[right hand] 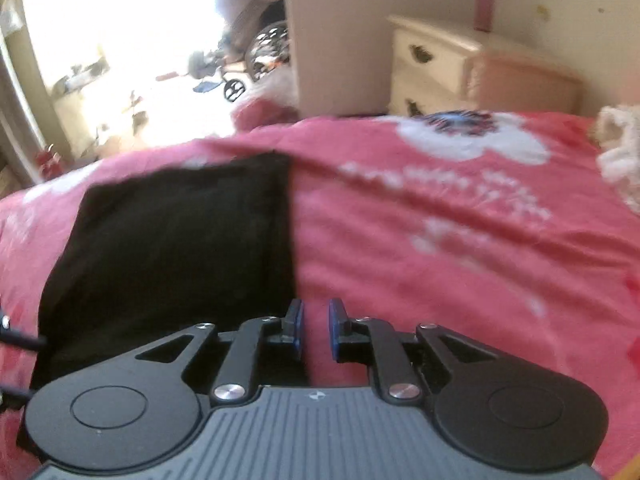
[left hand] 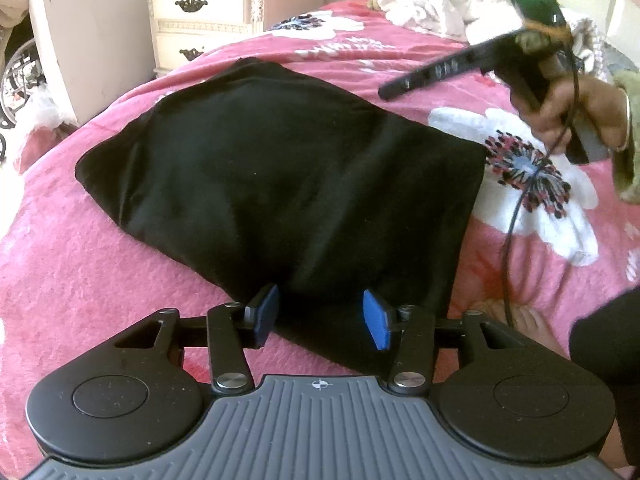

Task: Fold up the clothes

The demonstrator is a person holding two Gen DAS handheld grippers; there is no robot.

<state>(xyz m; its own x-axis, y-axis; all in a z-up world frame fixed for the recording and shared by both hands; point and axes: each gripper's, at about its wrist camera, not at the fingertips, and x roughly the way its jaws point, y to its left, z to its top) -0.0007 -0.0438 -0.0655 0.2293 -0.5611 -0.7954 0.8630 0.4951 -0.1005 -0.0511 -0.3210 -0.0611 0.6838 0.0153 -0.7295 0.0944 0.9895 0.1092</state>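
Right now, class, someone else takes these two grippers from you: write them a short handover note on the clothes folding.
Left gripper: open, empty, its blue pads straddling the near edge of the black garment.
Right gripper: nearly closed, a narrow gap showing, holding nothing, raised over the pink floral blanket beside the garment's right edge.
Garment: lies flat on the blanket as a roughly rectangular shape, apparently folded already.
White clothes: heaped at the far end of the bed, untouched.
Left to do: probably one more fold of the black garment from its near edge, then the white heap.
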